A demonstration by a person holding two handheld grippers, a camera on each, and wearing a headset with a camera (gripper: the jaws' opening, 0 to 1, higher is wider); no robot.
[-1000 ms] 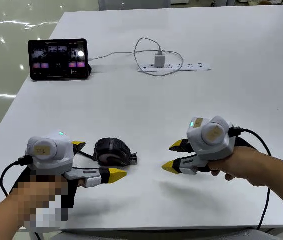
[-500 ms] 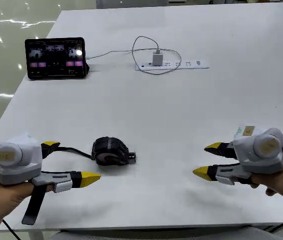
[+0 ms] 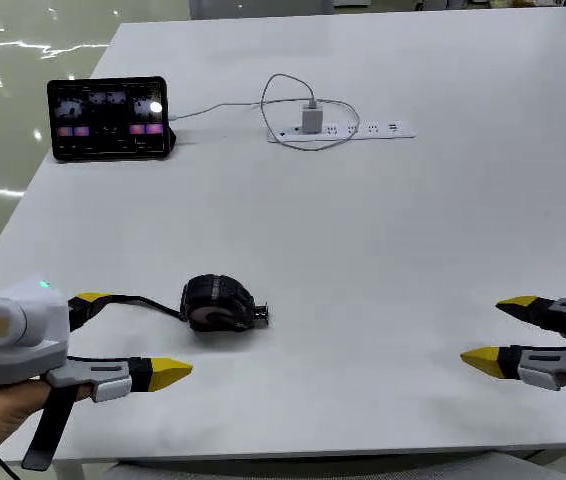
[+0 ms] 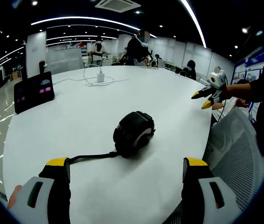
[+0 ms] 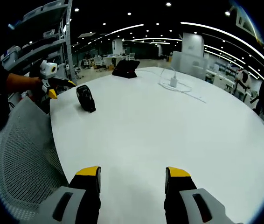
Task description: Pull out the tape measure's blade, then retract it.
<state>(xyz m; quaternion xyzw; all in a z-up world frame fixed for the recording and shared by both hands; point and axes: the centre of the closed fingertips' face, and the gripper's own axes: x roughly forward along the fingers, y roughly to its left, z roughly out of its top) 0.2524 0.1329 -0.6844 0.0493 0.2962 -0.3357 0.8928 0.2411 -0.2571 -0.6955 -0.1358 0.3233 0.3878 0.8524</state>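
Drawn farther apart than before, left tongs (image 3: 133, 335) and right tongs (image 3: 491, 330) gape wide (both empty); tape measure (image 3: 218, 303) lies between.

A white table (image 3: 383, 250) carries everything. Near its front left edge lies a black tape measure (image 3: 218, 303), its dark strap (image 3: 148, 303) trailing off to the left along the surface. Well apart from it, toward the far left corner, a tablet (image 3: 110, 118) stands propped with its screen lit. Right of that lies a white power strip (image 3: 348, 130) with a charger (image 3: 311, 120) plugged in it; a white cable (image 3: 283, 95) loops around the charger and runs to the tablet.
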